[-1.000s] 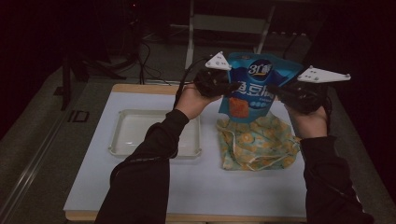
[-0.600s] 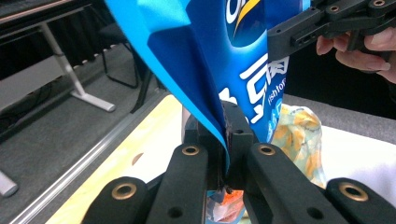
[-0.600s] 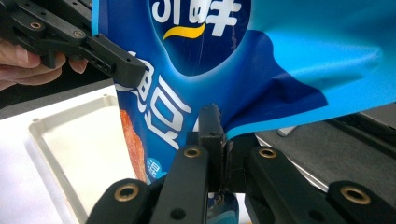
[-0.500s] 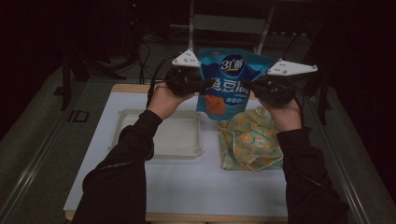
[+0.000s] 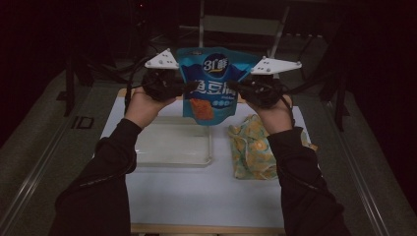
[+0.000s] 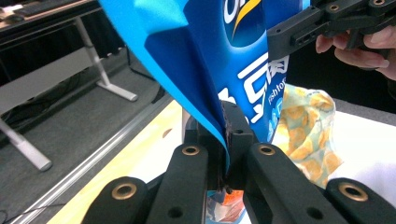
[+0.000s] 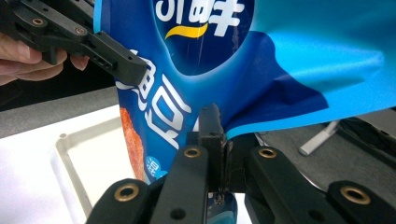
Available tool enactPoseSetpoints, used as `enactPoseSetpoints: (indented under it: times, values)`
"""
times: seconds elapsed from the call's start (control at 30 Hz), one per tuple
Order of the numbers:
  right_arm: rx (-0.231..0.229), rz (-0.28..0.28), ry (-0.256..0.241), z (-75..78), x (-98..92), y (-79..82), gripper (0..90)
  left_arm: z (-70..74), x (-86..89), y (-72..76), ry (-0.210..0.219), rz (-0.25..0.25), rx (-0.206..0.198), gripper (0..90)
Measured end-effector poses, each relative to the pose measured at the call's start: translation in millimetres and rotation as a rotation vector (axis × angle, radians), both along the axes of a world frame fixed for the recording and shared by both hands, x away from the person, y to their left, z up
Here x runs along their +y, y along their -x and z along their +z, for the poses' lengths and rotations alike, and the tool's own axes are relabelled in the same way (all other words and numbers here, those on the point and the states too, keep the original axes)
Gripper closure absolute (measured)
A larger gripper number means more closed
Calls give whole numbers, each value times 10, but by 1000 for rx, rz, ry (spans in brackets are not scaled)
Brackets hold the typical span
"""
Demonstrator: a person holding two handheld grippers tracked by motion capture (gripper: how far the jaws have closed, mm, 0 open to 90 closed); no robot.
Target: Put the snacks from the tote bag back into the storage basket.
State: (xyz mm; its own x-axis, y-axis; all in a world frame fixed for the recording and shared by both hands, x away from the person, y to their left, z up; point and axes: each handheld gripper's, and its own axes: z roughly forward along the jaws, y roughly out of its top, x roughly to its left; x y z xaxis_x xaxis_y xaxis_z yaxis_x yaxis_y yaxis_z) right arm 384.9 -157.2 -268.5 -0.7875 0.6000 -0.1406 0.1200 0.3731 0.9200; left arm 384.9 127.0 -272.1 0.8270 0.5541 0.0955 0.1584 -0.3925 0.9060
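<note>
Blue snack pouch (image 5: 212, 83) held upright in the air above the desk (image 5: 196, 196), long axis vertical, printed face toward the person.

Pinched at its left edge by the left gripper (image 5: 184, 87) and at its right edge by the right gripper (image 5: 231, 87), jaws of both closed tight on the film. One pouch, marked "3" with large white Chinese characters, "fish tofu" readable in the left gripper view. Below: one clear tray (image 5: 172, 162), one yellow-patterned bag (image 5: 253, 147) lying flat.
</note>
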Motion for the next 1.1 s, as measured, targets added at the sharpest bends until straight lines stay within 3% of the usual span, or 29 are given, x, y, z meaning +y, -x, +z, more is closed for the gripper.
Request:
enactPoseSetpoints:
  times: [0.63,0.87,1.1]
  values:
    - [-16,83,-3,37,721,36,886,39,711,226,5,65,-4,893]
    - [-7,88,20,-106,886,31,886,-187,862,217,17,73,17,895]
    - [37,81,17,-379,959,-38,888,-453,907,151,-1,75,40,895]
